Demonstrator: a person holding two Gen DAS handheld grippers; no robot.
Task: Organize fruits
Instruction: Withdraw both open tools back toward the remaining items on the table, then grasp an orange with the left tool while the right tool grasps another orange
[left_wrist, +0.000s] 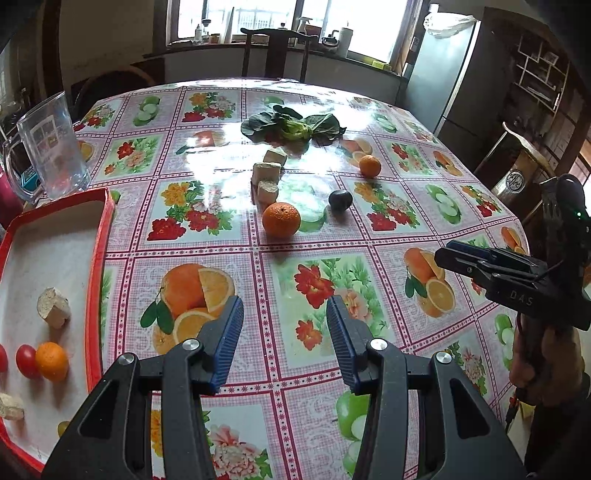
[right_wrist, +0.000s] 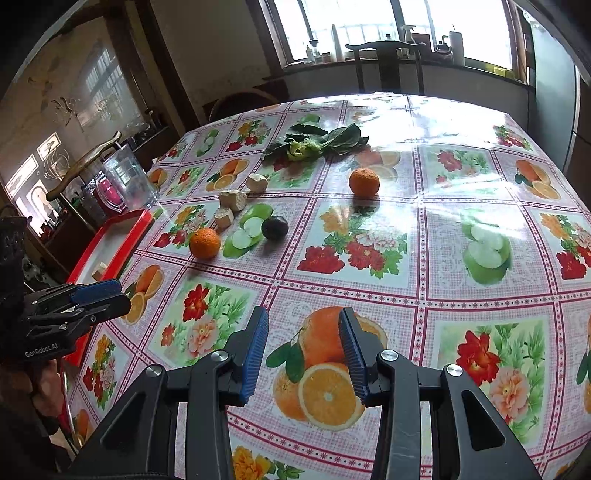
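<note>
Oranges (left_wrist: 281, 219) (left_wrist: 369, 165) | plum (left_wrist: 340, 199) between | cake chunks (left_wrist: 268, 176) behind

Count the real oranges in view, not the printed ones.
3. One round orange sits mid-table near the dark plum, one smaller orange farther back on the right, and one in the red-rimmed tray. Others may be hidden beyond the tray's cropped edge.

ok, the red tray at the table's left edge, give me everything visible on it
The red tray is a shallow rectangle with a raised red rim and a white, speckled-looking floor, probably plastic. It lies flat at the left edge of the table, beside a clear pitcher. Inside: a small orange, a red tomato touching it, and pale beige chunks. No tool touches it.
</note>
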